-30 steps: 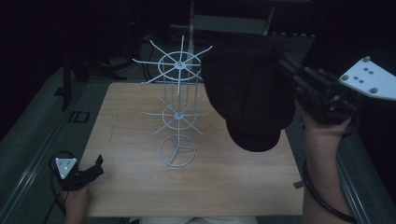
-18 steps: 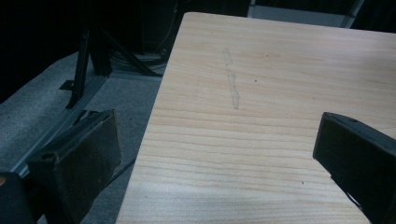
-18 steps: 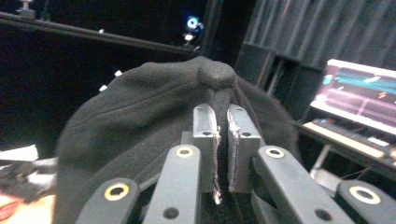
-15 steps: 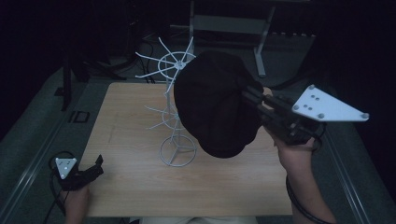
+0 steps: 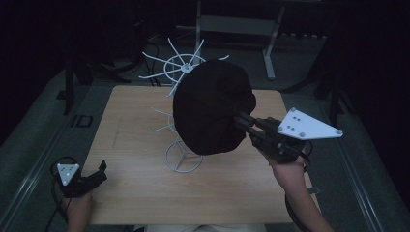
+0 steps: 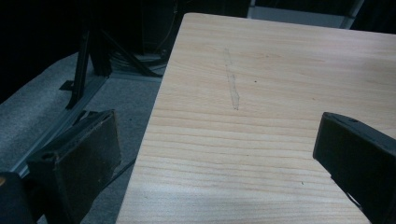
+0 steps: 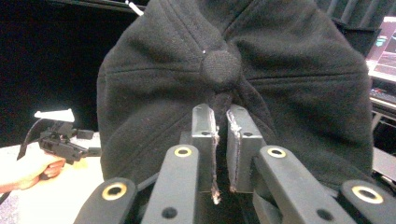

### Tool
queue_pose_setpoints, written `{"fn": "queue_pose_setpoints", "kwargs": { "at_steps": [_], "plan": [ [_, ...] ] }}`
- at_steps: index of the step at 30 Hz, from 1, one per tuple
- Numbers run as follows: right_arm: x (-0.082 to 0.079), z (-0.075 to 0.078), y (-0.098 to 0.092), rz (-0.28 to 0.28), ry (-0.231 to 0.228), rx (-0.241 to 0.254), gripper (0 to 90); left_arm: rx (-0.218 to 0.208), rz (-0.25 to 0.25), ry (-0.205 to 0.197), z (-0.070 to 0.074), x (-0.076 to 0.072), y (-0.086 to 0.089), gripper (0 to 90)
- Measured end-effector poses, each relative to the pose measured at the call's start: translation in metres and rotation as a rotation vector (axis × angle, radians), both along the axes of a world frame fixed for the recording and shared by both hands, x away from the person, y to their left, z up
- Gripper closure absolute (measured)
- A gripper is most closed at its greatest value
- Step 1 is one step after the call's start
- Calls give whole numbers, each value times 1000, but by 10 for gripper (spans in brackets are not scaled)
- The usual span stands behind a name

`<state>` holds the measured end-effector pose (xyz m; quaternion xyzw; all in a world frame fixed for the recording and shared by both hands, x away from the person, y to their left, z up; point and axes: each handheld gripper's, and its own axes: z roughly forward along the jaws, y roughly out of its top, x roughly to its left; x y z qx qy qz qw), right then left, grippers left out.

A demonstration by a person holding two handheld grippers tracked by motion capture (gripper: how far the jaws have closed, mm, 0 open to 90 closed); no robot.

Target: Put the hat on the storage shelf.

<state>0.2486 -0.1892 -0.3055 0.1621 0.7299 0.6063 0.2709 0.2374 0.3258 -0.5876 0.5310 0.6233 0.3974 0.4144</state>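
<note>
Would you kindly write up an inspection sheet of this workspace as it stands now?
Surface: wooden table, bare apart from the rack; faint scuff mark.
Job's things: black cap held up against the white wire rack, which stands mid-table.
Clutter: nothing seen.
Grippers: right gripper shut on the cap's fabric below its top button; left gripper open, low at the table's near left corner.
Cables: one trails from the left gripper.
Surroundings: dark room, grey floor, metal frame behind.

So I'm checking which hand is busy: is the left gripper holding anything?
No. In the left gripper view its jaws stand wide apart over the bare wooden table, and the left gripper rests at the table's near corner.
</note>
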Motion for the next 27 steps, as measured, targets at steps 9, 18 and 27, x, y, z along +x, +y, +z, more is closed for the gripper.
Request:
{"fn": "queue_pose_setpoints", "kwargs": {
  "at_steps": [9, 18, 27],
  "plan": [
    [-2, -6, -3, 8, -2, 25, 675, -3, 1, 1, 0, 0, 0, 15],
    [-10, -9, -19, -2, -14, 65, 449, -7, 0, 0, 0, 0, 0, 15],
    [0, -33, -60, -99, 52, 92, 406, -5, 1, 1, 0, 0, 0, 15]
  ]
}}
